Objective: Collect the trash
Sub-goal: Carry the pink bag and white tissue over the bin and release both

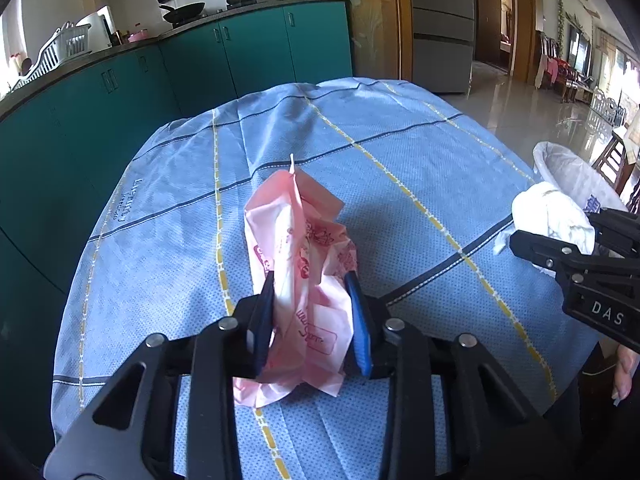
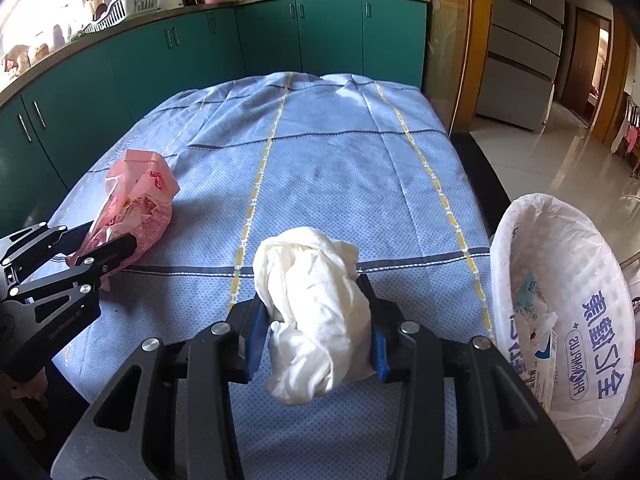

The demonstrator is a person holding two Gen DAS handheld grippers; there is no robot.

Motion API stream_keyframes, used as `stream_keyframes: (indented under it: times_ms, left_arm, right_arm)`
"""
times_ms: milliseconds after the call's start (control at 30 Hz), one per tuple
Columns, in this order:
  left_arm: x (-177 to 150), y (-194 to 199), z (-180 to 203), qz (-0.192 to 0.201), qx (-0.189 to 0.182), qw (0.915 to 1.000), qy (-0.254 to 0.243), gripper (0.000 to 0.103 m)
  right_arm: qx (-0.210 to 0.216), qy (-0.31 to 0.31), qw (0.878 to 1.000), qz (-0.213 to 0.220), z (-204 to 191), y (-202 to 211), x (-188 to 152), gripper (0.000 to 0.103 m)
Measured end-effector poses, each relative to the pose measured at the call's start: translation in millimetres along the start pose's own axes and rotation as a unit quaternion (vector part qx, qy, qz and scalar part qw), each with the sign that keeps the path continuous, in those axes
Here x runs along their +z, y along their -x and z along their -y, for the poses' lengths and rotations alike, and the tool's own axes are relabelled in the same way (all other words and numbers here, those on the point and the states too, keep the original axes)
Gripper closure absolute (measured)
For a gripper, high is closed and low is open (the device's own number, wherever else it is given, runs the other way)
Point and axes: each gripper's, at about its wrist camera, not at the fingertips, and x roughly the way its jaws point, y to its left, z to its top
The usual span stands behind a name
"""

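My left gripper [image 1: 310, 280] is shut on a crumpled pink plastic wrapper [image 1: 298, 240], held just above the blue checked tablecloth [image 1: 400, 152]. In the right wrist view the wrapper [image 2: 138, 204] and left gripper [image 2: 102, 240] show at the left. My right gripper [image 2: 314, 292] is shut on a crumpled white tissue wad [image 2: 316, 308], held above the cloth near the table's right edge. The tissue [image 1: 552, 216] and right gripper [image 1: 560, 248] show at the right of the left wrist view. A bin lined with a white bag [image 2: 560, 280] stands just right of the table, with some trash inside.
Teal kitchen cabinets [image 2: 180, 52] run along the left and far side, with pots and a dish rack on the counter. A grey fridge [image 2: 520, 60] and shiny tiled floor [image 1: 520, 112] lie to the right. The bin also shows in the left wrist view [image 1: 568, 172].
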Motion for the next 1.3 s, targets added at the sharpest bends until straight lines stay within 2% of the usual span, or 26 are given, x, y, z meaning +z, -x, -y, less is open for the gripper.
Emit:
stream_keyframes:
  times_ms: [300, 500, 633, 833, 1100, 1167, 1233, 1300]
  left_arm:
    - [8, 31, 0, 0.029, 0.011, 0.9995, 0.009, 0.071]
    - [14, 47, 14, 0.042, 0.009, 0.9991, -0.002, 0.071]
    - [23, 57, 34, 0.053, -0.001, 0.9985, -0.017, 0.071]
    - [51, 72, 85, 0.084, -0.048, 0.994, -0.05, 0.071]
    - [85, 92, 174, 0.125, -0.131, 0.978, -0.105, 0.071]
    - [90, 95, 191, 0.129, -0.151, 0.9735, -0.114, 0.071]
    - [93, 98, 208, 0.129, -0.164, 0.9703, -0.123, 0.071]
    - [96, 100, 221, 0.131, -0.173, 0.9671, -0.132, 0.071]
  right_arm:
    - [0.001, -0.014, 0.999, 0.041, 19, 40, -4, 0.061]
    - [-0.044, -0.054, 0.994, 0.08, 71, 81, -15, 0.061]
    - [-0.09, -0.097, 0.985, 0.107, 119, 115, -27, 0.061]
    - [-0.131, -0.147, 0.972, 0.126, 169, 148, -42, 0.061]
    - [-0.124, -0.181, 0.968, 0.124, 204, 153, -49, 0.061]
    - [-0.124, -0.19, 0.968, 0.112, 211, 143, -46, 0.057]
    - [-0.129, -0.198, 0.966, 0.108, 219, 134, -44, 0.049]
    - [-0.13, -0.2, 0.966, 0.104, 224, 127, -43, 0.03]
